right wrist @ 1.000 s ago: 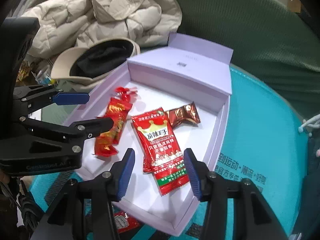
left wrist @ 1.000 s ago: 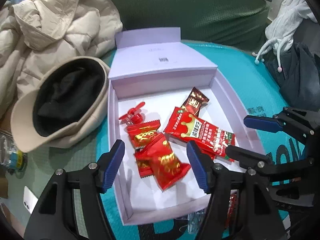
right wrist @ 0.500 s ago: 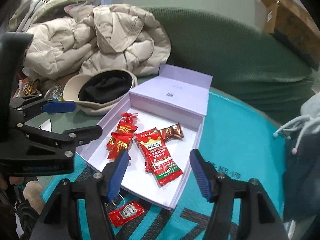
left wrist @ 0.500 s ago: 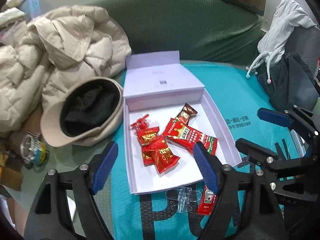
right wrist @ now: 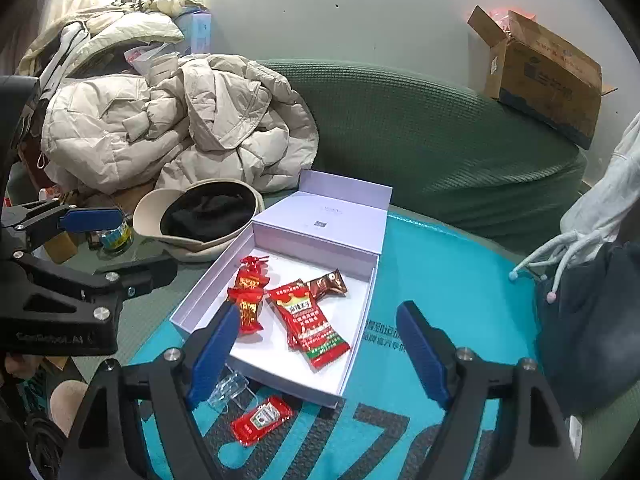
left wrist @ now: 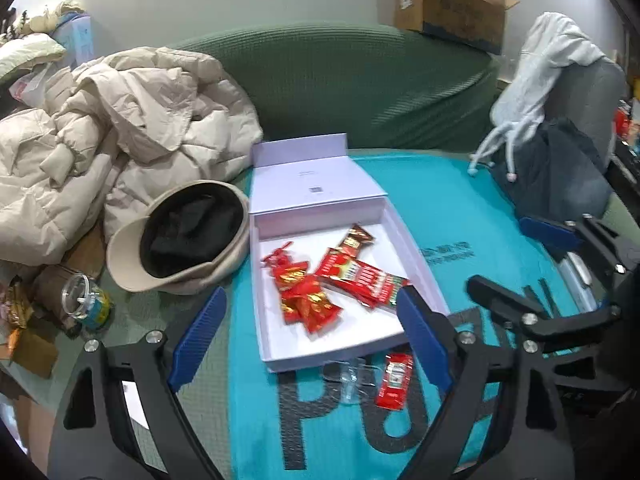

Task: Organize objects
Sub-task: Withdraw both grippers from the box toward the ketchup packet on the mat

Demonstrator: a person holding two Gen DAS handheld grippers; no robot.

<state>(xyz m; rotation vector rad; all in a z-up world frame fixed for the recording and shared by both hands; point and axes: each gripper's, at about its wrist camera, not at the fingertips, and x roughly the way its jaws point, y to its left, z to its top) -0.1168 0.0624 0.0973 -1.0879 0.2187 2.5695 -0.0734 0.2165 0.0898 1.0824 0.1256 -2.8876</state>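
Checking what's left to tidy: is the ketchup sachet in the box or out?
Out. The ketchup sachet lies on the teal mat just outside the box's near wall, beside a clear wrapper.

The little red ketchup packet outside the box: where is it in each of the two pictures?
Left wrist view: the ketchup packet lies low, right of centre, just below the lilac box's near wall.
Right wrist view: the packet lies low, left of centre, again just outside that wall.
Shared landmark: the beige cap left of the box.
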